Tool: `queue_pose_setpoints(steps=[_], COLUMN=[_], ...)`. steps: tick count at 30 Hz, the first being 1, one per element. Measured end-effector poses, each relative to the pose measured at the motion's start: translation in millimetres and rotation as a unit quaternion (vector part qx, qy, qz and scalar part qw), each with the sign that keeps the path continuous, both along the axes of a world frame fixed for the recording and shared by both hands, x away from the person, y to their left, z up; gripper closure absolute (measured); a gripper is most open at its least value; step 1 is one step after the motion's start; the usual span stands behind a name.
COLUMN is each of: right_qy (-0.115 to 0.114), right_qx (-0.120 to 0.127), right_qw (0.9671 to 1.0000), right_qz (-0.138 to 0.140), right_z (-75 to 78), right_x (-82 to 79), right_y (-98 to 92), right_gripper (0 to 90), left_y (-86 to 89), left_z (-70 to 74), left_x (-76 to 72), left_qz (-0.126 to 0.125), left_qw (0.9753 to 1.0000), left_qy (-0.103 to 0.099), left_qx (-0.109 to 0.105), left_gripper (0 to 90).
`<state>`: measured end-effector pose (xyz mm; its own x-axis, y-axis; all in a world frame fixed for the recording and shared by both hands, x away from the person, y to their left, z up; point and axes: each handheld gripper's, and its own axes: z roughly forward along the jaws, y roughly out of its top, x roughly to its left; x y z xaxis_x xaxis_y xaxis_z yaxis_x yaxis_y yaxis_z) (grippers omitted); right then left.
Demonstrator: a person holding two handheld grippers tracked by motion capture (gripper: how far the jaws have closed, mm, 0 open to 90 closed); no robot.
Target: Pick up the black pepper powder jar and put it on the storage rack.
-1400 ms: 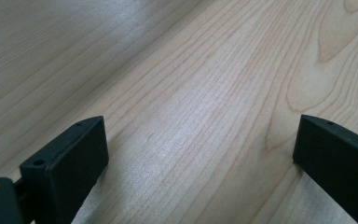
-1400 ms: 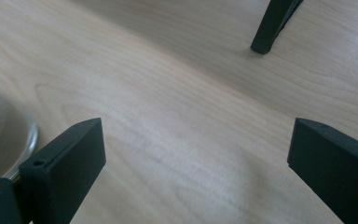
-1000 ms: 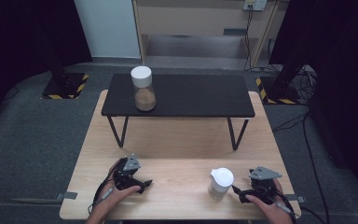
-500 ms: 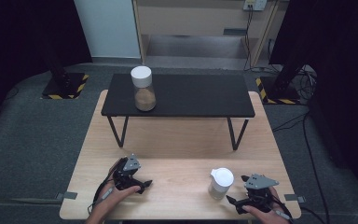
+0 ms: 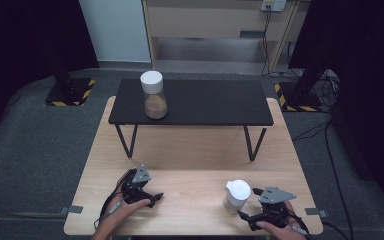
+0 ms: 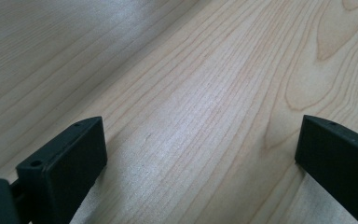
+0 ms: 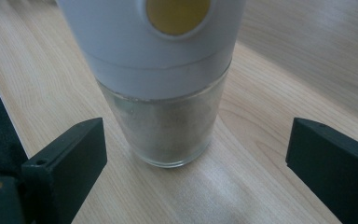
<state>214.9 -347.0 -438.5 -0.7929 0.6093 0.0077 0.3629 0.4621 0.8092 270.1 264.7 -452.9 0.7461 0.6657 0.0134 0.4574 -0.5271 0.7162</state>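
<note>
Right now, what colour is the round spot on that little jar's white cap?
Mustard yellow, on the small glass jar's white cap; the right gripper view shows it best.

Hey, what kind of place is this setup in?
Likely a lab or recording studio: a wooden table ringed by black curtains, hazard-taped stand bases, loose cables on grey carpet.

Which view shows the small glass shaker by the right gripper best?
The right gripper view: the shaker stands close between open jaws, showing its white cap and powder. The high view shows it small, beside the right gripper.
</note>
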Motion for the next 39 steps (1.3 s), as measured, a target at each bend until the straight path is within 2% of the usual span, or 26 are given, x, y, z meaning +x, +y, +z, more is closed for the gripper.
queue_pose_setpoints(steps=[8, 13, 32, 39], right_qy=[-0.002, -0.015, -0.017, -0.017], right_qx=[0.006, 0.010, 0.037, 0.044], right_qw=[1.0000, 0.9998, 0.9992, 0.9988], right_qz=[0.001, 0.001, 0.003, 0.012], right_z=[-0.8, -1.6, -4.0, -3.2], right_x=[0.9, -1.2, 2.8, 4.2], right_y=[2.3, 5.1, 6.8, 9.7], right_gripper=[5.9, 6.3, 7.0, 12.3], left_y=[0.0, 0.0, 0.0, 0.0], left_z=[0.0, 0.0, 0.0, 0.0], left_x=[0.0, 0.0, 0.0, 0.0], left_qz=[0.000, 0.000, 0.000, 0.000], left_qw=[1.0000, 1.0000, 1.0000, 1.0000], left_qy=[0.000, 0.000, 0.000, 0.000], left_qx=[0.000, 0.000, 0.000, 0.000], left_gripper=[0.5, 0.5, 0.5, 0.5])
